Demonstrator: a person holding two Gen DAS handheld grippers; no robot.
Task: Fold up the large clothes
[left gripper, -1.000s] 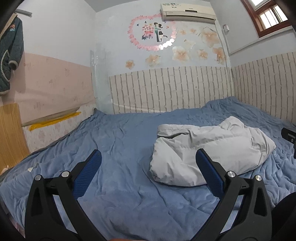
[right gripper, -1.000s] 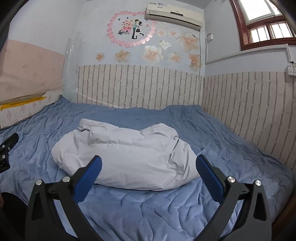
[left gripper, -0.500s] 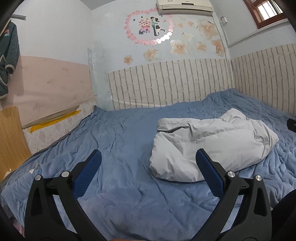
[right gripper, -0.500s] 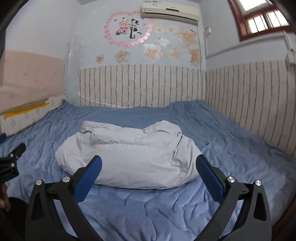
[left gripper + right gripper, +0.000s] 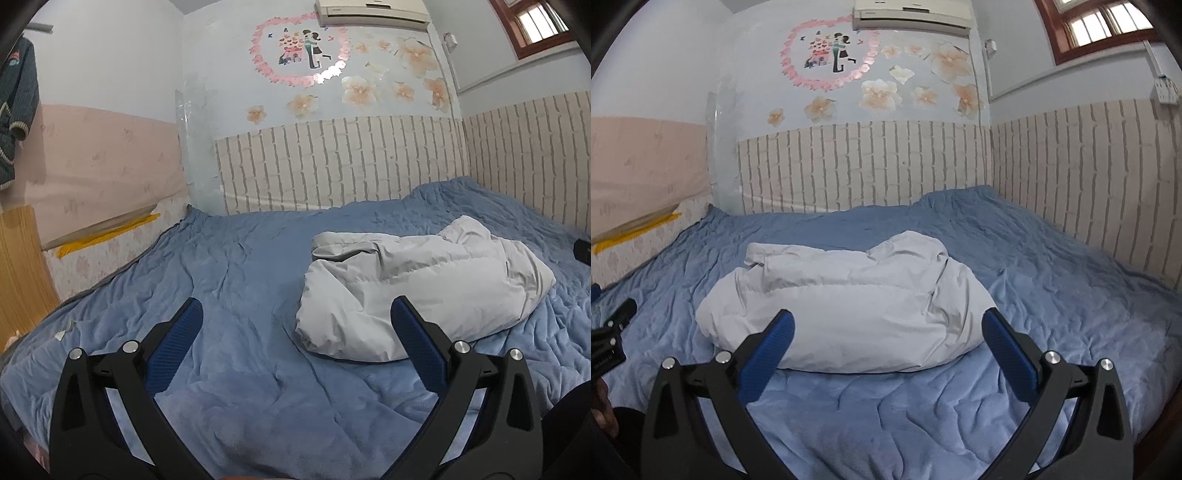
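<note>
A light grey padded jacket (image 5: 417, 284) lies bundled on the blue bedspread (image 5: 236, 295), right of centre in the left wrist view. From the right wrist it fills the middle, grey jacket (image 5: 849, 306) just beyond the fingertips. My left gripper (image 5: 295, 332) hovers open over bare bedspread, the jacket's near corner behind its right finger. My right gripper (image 5: 886, 339) hangs open in front of the jacket, holding nothing. The left gripper's black frame (image 5: 609, 339) shows at the right view's left edge.
The blue bedspread (image 5: 1052, 280) covers a bed set against brick-pattern wall panels (image 5: 868, 170) at the back and right. A wooden board (image 5: 22, 266) stands at the far left. A dark garment (image 5: 18, 110) hangs on the left wall.
Both cameras have tilted down slightly and eased closer to the bed; the jacket sits a little larger in each view. Both grippers stay open.
</note>
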